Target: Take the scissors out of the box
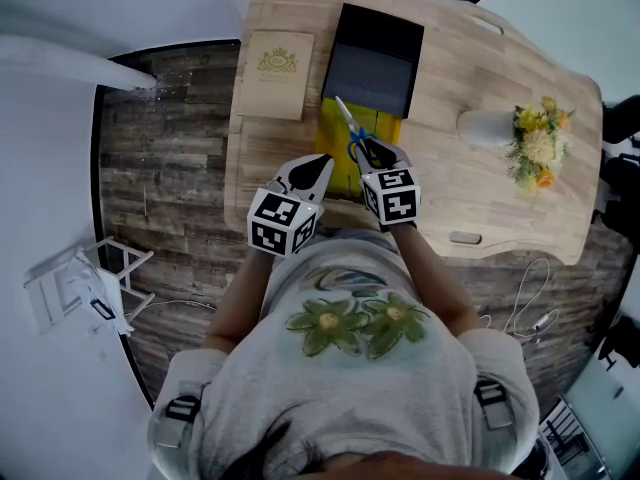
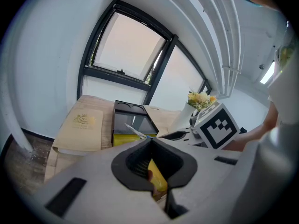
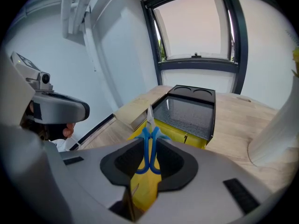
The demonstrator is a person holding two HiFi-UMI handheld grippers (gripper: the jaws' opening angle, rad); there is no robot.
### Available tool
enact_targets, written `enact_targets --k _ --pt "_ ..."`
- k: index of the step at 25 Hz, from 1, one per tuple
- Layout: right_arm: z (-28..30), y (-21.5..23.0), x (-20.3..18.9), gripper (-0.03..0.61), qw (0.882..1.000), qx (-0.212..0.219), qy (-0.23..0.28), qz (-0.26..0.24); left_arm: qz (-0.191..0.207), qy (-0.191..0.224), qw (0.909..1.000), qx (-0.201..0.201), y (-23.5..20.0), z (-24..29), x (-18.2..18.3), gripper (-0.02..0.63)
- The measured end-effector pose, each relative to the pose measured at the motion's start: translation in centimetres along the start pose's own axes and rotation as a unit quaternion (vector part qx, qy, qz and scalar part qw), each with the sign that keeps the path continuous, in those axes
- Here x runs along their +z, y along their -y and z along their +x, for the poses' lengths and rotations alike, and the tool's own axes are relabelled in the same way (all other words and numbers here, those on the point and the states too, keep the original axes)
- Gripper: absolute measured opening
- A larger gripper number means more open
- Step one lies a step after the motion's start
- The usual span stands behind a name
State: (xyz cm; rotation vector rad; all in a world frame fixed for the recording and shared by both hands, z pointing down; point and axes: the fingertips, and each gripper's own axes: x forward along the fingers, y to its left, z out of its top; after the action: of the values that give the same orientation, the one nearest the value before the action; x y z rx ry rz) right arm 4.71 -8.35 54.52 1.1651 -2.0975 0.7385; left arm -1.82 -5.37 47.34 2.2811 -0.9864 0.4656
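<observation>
A black box (image 1: pixel 405 26) lies open on the wooden table (image 1: pixel 520 208), its yellow flap (image 1: pixel 338 148) folded toward me. Scissors (image 1: pixel 350 128) with blue handles point their blades at the box, raised over the flap. My right gripper (image 1: pixel 378 154) is shut on the handles; in the right gripper view the scissors (image 3: pixel 150 118) stand up between the jaws of the right gripper (image 3: pixel 150 141). My left gripper (image 1: pixel 312 171) sits at the flap's near left edge. In the left gripper view the yellow flap (image 2: pixel 158 177) is pinched between the jaws of the left gripper (image 2: pixel 151 143).
A beige booklet with a gold crest (image 1: pixel 272 73) lies left of the box. A white vase of yellow flowers (image 1: pixel 488 126) stands at the right. A small grey object (image 1: pixel 465 237) rests near the table's front edge. On the floor are a white rack (image 1: pixel 85 283) and a cable (image 1: pixel 525 308).
</observation>
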Motion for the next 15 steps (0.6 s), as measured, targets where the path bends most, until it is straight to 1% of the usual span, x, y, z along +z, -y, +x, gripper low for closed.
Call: enact_targets --k 8,15 --pt "-1.2 -0.4 0.8 0.086 1.0 0.002 0.019 0.001 0.003 0.009 0.9999 0.006 0.2 -0.6 0.2 0.006" --pt "-2.6 -1.1 1.7 0.086 0.999 0.009 0.037 -0.011 0.005 0.013 0.9998 0.01 0.2 -1.0 0.3 0.006"
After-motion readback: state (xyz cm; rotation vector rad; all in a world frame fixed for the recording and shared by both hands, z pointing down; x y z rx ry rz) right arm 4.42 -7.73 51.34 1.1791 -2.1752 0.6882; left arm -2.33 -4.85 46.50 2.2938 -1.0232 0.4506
